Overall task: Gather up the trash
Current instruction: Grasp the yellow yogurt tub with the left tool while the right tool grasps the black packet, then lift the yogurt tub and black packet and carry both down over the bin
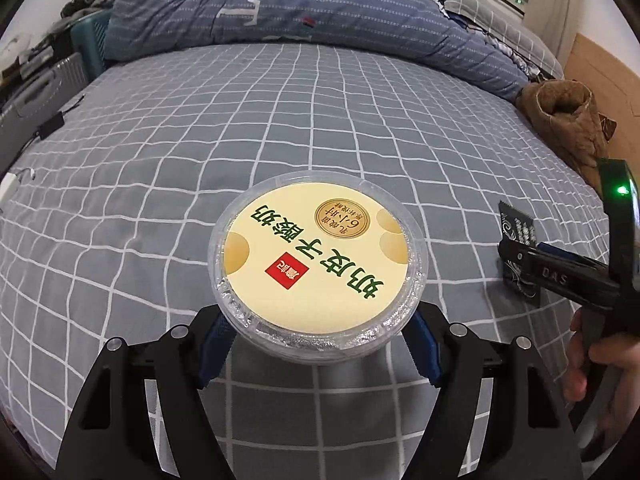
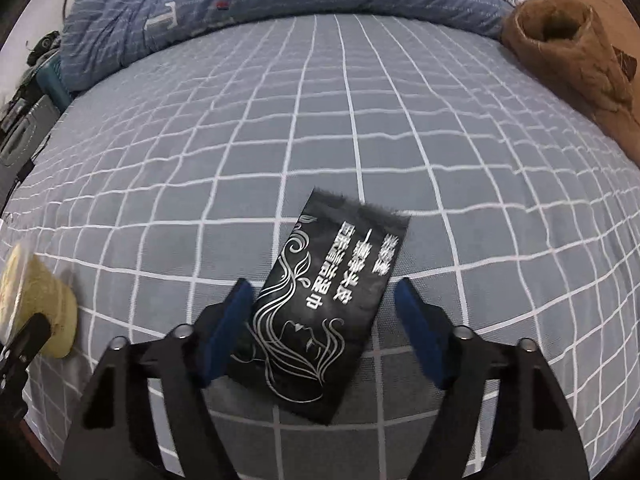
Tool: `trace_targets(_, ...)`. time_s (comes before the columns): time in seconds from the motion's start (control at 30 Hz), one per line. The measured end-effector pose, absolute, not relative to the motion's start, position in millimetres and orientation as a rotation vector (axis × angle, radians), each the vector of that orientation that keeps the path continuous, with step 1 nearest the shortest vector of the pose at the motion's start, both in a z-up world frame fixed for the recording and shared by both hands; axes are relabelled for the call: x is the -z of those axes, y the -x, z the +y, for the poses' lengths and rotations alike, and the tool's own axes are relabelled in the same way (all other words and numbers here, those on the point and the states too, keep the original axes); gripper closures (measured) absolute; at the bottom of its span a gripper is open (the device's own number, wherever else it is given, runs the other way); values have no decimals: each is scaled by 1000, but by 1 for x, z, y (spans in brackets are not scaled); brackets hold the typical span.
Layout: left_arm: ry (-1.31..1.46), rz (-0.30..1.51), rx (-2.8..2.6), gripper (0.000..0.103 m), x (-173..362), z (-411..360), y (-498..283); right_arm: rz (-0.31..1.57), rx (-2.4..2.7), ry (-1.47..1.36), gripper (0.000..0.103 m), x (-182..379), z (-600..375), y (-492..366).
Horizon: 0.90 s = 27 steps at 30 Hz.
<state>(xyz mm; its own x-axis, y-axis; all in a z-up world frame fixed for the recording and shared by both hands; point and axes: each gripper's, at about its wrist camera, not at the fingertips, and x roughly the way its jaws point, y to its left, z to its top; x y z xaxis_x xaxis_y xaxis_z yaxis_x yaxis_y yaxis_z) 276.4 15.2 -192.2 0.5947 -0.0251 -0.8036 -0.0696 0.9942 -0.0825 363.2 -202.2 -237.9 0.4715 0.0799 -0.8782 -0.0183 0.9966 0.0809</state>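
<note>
**Yogurt tub gripped on the left, black sachet between open jaws on the right**

Your left gripper (image 1: 318, 344) is clamped on the round yogurt tub (image 1: 318, 260): both blue pads press against its clear plastic sides, and the tub sits above the grey checked bedsheet (image 1: 200, 140) with its cream label facing up. From the right wrist view the same tub (image 2: 36, 304) shows at the far left edge, pale yellow, with part of your left gripper against it.

Your right gripper (image 2: 324, 332) straddles the black sachet (image 2: 320, 312), which lies flat on the sheet, printed with white lettering and a line drawing. The left pad is touching or just beside the sachet's edge; the right pad stands clear of it, with sheet visible between. The jaws are not yet pinching it. From the left wrist view, the sachet (image 1: 516, 228) pokes out beyond your right gripper's tips.

A rumpled blue quilt (image 1: 300, 8) lies along the far side of the bed, and a brown fleece-lined boot (image 2: 568, 48) rests at the right.
</note>
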Motion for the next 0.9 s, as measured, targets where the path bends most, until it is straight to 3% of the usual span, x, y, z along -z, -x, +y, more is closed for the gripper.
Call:
trace_targets(0.13,111,935,-27,31,194,16,-273,1100,-70,-79,48,240,-207,-364)
trace_targets(0.3,105,935,-33,31,191,12,-272,1109,-76,-47,86,238,-207,-362)
trace_targets(0.9,78,926,-44,31,158,9,-240,1021,-100,8,89,193,-203,-308)
